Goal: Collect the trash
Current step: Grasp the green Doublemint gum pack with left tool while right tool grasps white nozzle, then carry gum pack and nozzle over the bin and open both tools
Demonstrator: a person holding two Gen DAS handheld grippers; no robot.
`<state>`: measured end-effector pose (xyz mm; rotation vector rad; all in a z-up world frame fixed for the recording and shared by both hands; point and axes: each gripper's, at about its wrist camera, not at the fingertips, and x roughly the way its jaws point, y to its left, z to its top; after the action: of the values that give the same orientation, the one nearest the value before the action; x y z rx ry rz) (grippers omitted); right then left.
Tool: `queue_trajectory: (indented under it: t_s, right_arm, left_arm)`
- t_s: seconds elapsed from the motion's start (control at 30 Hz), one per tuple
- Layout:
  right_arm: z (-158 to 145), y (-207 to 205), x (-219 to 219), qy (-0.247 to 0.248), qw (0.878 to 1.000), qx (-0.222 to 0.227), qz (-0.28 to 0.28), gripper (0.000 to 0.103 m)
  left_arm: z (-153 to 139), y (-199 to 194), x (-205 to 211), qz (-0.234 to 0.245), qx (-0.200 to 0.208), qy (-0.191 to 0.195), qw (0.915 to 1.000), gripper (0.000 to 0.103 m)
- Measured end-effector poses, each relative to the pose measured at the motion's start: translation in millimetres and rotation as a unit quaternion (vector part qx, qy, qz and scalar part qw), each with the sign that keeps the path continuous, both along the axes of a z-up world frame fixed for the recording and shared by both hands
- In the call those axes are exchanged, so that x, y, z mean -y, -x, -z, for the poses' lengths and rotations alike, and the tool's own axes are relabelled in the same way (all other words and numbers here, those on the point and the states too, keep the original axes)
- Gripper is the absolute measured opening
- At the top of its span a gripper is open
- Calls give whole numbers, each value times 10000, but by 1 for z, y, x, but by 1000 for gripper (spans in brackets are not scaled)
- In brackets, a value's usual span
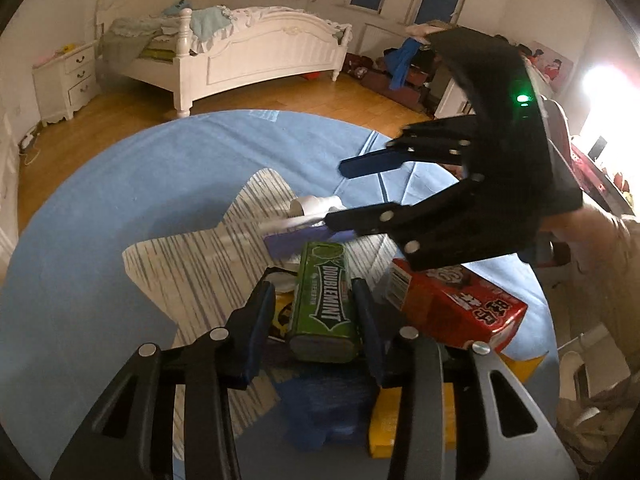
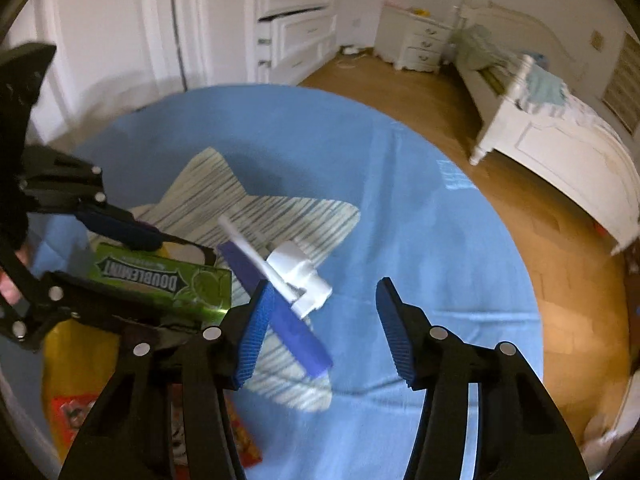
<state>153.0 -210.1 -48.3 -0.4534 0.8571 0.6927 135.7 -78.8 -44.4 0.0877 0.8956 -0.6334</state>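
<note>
Right hand-held gripper [image 2: 322, 328] spread wide above a blue-clothed table [image 2: 400, 200]. Just beyond its left finger, blurred, lie a white plastic piece [image 2: 298, 272] and a purple strip [image 2: 276, 312], over a striped star mat [image 2: 248, 220]. Left of the mat, the other hand-held gripper [image 2: 132, 268] clamps a green gum pack [image 2: 160, 280].

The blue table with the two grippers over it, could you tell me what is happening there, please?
A person is collecting trash with two handheld grippers. The left gripper has its jaws shut on a green gum pack, held above the star-shaped mat. The right gripper is open, with a white and purple scrap blurred between its jaws. A red box sits nearby.
</note>
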Motion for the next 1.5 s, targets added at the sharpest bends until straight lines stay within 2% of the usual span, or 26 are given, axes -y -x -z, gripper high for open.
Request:
queue_trajectory:
  t_s: [0.07, 0.17, 0.23, 0.33, 0.5, 0.6, 0.7, 0.83, 0.97, 1.1, 1.23, 1.33, 1.5]
  right_arm:
    - [1, -2, -12, 91, 9996, 31, -263, 54]
    - [3, -11, -21, 82, 9993, -92, -345, 51]
    - [4, -17, -22, -28, 9992, -245, -326, 32]
    - [4, -26, -16, -438, 9973, -583, -102, 30]
    - [-9, -30, 20, -1530, 9833, -896, 410, 30]
    - [-22, -21, 50, -2212, 9674, -901, 844, 30]
    - [-36, -3, 71, -2628, 9558, -739, 1096, 30]
    - [-48, 30, 107, -3128, 9369, -441, 1495, 30]
    - [-48, 67, 146, -3675, 9084, -225, 1982, 30]
    - [-39, 99, 184, -3942, 8862, -93, 2431, 30]
    - [-29, 130, 223, -4089, 8666, 54, 2859, 30]
    - [-21, 150, 248, -4142, 8545, 152, 3131, 30]
    - [2, 185, 299, -4301, 8232, 220, 3699, 30]
  left_arm:
    - [0, -1, -2, 59, -12, -3, 10000, 41]
    - [2, -6, -2, 102, -50, -42, 9999, 41]
    - [2, -9, -3, 118, -87, -45, 9999, 38]
    - [3, -14, -4, 122, -157, -20, 9998, 31]
    - [3, -19, -15, 65, -316, 344, 9989, 30]
    - [2, -17, -21, -94, -277, 513, 9983, 30]
    - [-6, -11, -29, -177, -224, 888, 9956, 30]
    - [-22, -7, -29, -281, -74, 1085, 9937, 30]
    - [-45, 3, -17, -301, 128, 1262, 9915, 30]
    - [-65, 15, 14, -103, 317, 1424, 9892, 30]
    - [-70, 22, 53, 134, 343, 1594, 9865, 30]
    - [-65, 26, 86, 287, 255, 1689, 9849, 30]
    - [-49, 26, 150, 678, -104, 1771, 9818, 30]
